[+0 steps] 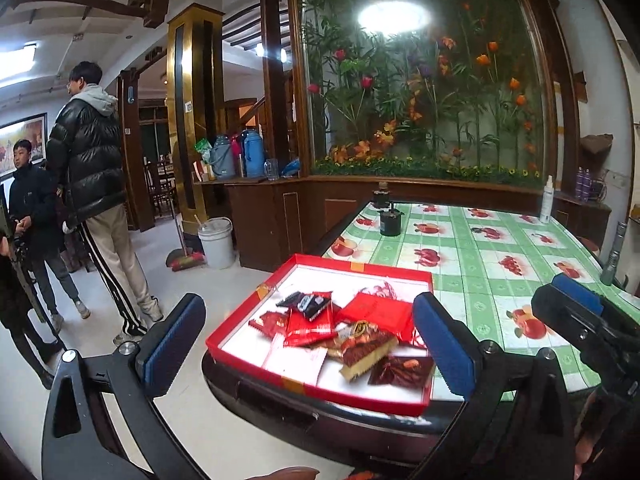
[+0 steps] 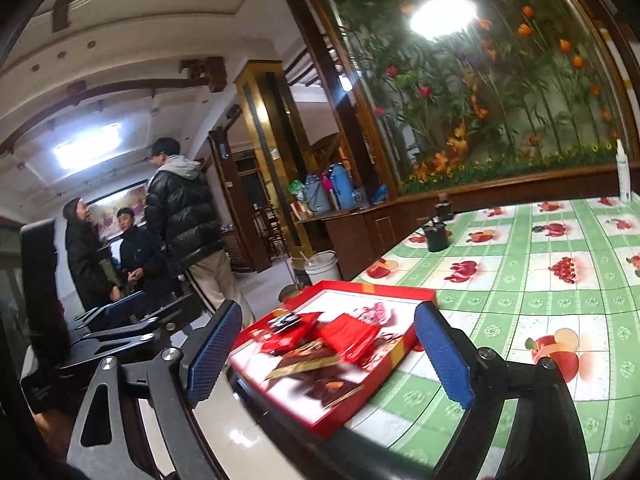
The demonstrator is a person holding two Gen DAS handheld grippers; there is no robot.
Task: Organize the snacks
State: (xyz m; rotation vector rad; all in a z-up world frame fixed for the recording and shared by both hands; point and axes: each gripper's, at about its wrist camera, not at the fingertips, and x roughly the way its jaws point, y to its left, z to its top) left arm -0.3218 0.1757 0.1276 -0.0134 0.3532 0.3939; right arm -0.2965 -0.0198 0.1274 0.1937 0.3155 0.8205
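Observation:
A flat red box (image 1: 362, 267) with a white inside sits at the near corner of the table. It holds several snack packets: a black one (image 1: 306, 304), red ones (image 1: 310, 326), a red pouch (image 1: 376, 310) and a brown-and-gold one (image 1: 366, 354). My left gripper (image 1: 310, 344) is open and empty, its blue pads wide apart, just short of the box. The right gripper (image 2: 326, 350) is open and empty too, in front of the same box (image 2: 404, 292). The right gripper also shows at the right edge of the left wrist view (image 1: 576, 308).
The table (image 1: 500, 248) has a green checked cloth with fruit prints. On it stand a dark jar (image 1: 390, 222), a white spray bottle (image 1: 547, 200) and a metal torch (image 1: 612, 252). People (image 1: 90, 184) stand on the floor to the left, near a white bucket (image 1: 216, 242).

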